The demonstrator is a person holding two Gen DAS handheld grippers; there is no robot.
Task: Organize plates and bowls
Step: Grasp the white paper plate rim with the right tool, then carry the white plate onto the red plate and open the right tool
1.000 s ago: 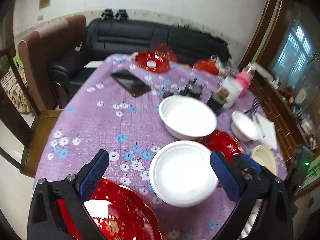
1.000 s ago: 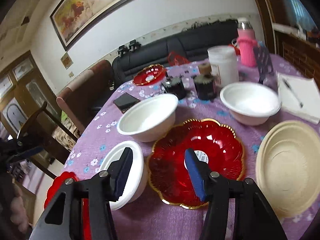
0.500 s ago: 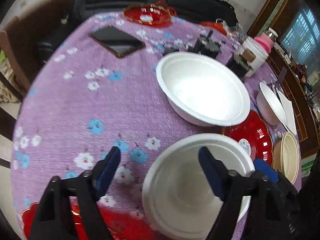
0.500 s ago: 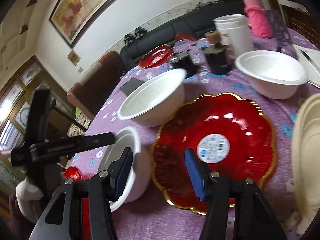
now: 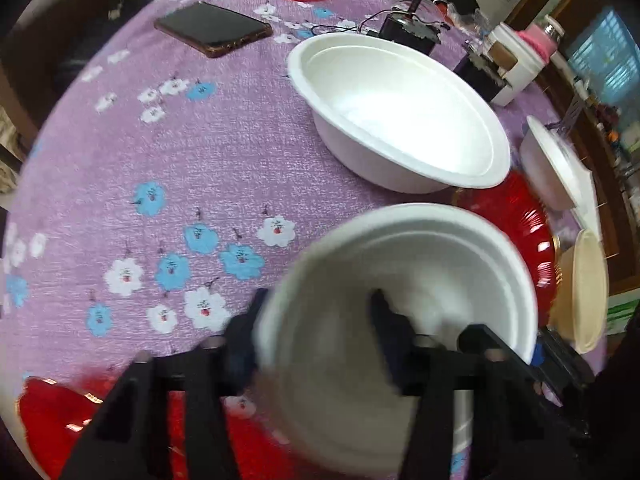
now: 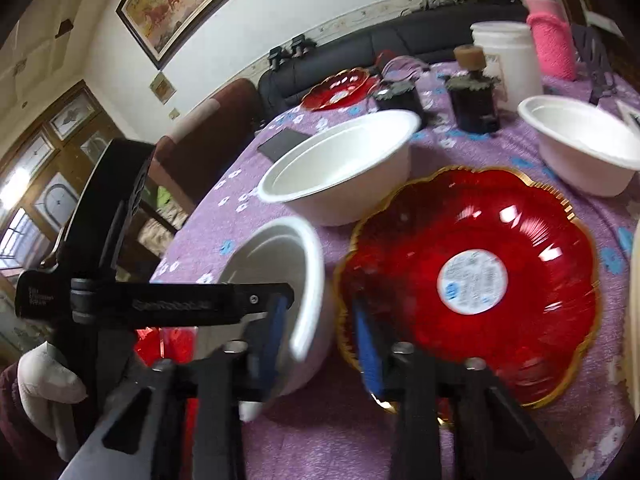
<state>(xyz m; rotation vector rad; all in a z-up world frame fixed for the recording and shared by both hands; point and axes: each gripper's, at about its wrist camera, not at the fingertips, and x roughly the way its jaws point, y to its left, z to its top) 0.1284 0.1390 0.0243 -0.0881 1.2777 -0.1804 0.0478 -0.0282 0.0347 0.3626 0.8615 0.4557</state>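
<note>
I'm clamping my left hand-held gripper [image 5: 316,320] on the near rim of the small white bowl [image 5: 400,320] by the surface's [image 5: 160,160] near edge, right hand-held gripper [image 6: 320,332] closing around its other wall, so I'm lifting slow and level to avoid crushing it.

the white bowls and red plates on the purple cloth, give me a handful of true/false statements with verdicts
1. The left tongs straddle the rim of the small white bowl. True.
2. The phone lies inside the big white bowl. False: it lies on the tablecloth, apart from that bowl.
3. The red plate with the round sticker sits in front of the right tongs. True.
4. The small white bowl is stacked in the big one. False: it stands beside it.
5. The pink bottle lies on its side. False: it stands upright.
</note>
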